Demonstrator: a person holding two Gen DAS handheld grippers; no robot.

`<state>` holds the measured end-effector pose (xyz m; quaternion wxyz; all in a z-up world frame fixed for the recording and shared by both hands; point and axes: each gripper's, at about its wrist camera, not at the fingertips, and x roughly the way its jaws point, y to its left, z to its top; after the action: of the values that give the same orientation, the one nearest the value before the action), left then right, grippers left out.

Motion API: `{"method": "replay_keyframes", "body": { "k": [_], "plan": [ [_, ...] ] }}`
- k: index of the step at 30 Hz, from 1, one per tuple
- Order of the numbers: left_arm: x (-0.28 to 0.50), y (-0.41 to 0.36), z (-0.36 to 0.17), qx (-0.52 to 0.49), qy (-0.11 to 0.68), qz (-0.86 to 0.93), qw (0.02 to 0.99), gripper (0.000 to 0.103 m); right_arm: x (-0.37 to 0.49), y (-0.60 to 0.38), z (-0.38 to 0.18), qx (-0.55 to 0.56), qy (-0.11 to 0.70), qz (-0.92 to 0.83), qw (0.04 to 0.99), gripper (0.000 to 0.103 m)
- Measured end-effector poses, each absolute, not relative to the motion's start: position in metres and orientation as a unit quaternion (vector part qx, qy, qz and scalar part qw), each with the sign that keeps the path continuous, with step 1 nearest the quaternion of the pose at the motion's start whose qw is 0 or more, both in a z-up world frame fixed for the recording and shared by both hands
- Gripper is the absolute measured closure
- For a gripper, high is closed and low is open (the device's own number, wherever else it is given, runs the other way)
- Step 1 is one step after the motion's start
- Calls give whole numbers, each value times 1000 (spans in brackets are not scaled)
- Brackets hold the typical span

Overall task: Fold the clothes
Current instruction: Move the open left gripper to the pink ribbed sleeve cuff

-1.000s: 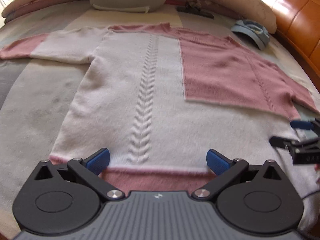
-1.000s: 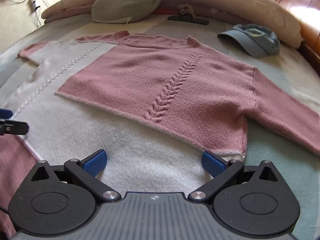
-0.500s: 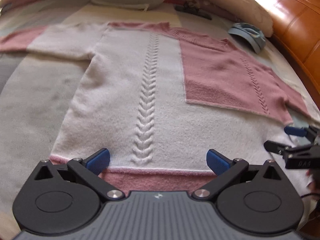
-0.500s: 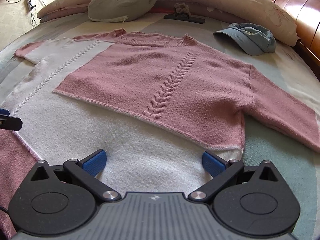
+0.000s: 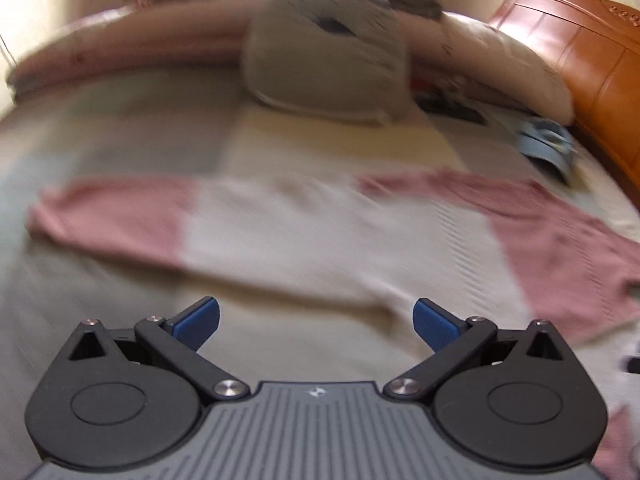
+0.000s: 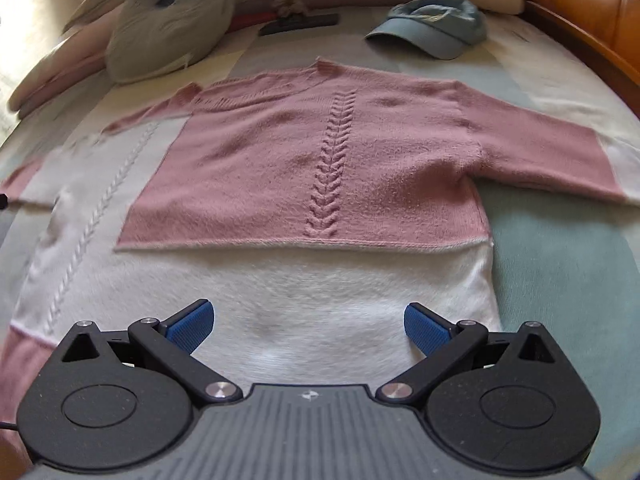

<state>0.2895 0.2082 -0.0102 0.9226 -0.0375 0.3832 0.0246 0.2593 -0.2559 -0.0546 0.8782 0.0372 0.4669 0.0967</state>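
A pink and white knitted sweater lies spread flat on the bed, front up, with a braided cable down its pink panel. Its right sleeve stretches out to the right. In the blurred left wrist view its left sleeve, pink at the cuff and white nearer the body, runs across the bed. My left gripper hovers open just short of that sleeve, nothing between its blue pads. My right gripper is open over the white lower part of the sweater, holding nothing.
A grey cushion and long pillows line the far side of the bed. A blue cap lies beyond the sweater's right shoulder, next to a dark flat object. An orange wooden headboard borders the right.
My left gripper has swung quickly from the sweater's hem toward the left sleeve, blurring its view. My right gripper has shifted right and forward, now facing the pink panel squarely.
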Motion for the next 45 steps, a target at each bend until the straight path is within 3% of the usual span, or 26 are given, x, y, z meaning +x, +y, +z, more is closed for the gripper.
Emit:
{"method": "replay_keyframes", "body": {
  "k": [10, 21, 26, 32, 36, 45],
  "plan": [
    [354, 321, -42, -48, 362, 60, 929, 1, 254, -194, -66, -5, 494, 61, 867, 0],
    [363, 421, -75, -171, 347, 88, 918, 1, 251, -168, -53, -35, 480, 14, 876, 0],
    [364, 439, -66, -146, 364, 168, 905, 1, 244, -150, -37, -63, 458, 28, 886, 0],
    [368, 451, -45, -215, 300, 122, 922, 1, 240, -137, -24, -99, 434, 37, 895, 0],
    [387, 454, -56, -253, 316, 73, 911, 1, 239, -134, -22, -83, 440, 45, 893, 0],
    [395, 465, -70, -226, 329, 151, 904, 1, 228, -151, -17, -75, 445, 3, 892, 0]
  ]
}}
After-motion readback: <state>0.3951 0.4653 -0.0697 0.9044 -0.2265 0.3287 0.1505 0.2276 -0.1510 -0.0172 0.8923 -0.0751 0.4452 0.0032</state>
